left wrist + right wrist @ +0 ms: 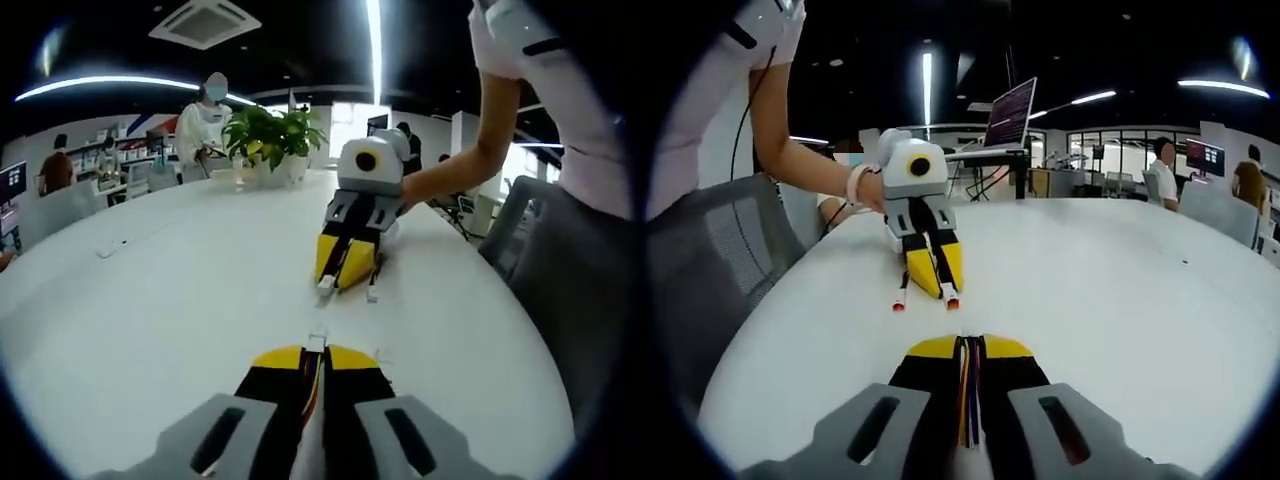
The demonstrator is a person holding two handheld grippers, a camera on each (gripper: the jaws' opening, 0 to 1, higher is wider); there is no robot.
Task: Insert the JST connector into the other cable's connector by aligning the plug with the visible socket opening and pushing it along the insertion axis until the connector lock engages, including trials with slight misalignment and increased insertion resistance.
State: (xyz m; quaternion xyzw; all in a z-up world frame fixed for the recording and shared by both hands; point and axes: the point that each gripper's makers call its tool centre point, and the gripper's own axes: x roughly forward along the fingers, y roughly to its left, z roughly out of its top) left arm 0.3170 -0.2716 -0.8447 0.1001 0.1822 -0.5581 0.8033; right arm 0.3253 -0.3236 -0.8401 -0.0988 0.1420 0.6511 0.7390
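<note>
My left gripper (318, 350) is shut on a thin bundle of coloured wires, and a small white connector (318, 340) pokes out past its yellow tips. Opposite it, a short gap away, my right gripper (343, 272) rests low over the white table (160, 310), with a white plug (327, 285) at its tips and a second white end (372, 293) beside it. In the right gripper view, my right gripper (970, 342) is shut on multicoloured wires (968, 395). The left gripper (932, 280) faces it, with two small red-tipped ends (899, 304) lying at its tips. The connectors are apart.
A person's forearm (450, 165) and body stand at the table's right side in the left gripper view. A potted plant (270, 135) stands at the far edge. A grey mesh chair (700, 260) sits by the table, with a raised screen (1010, 110) behind. Seated people are in the background.
</note>
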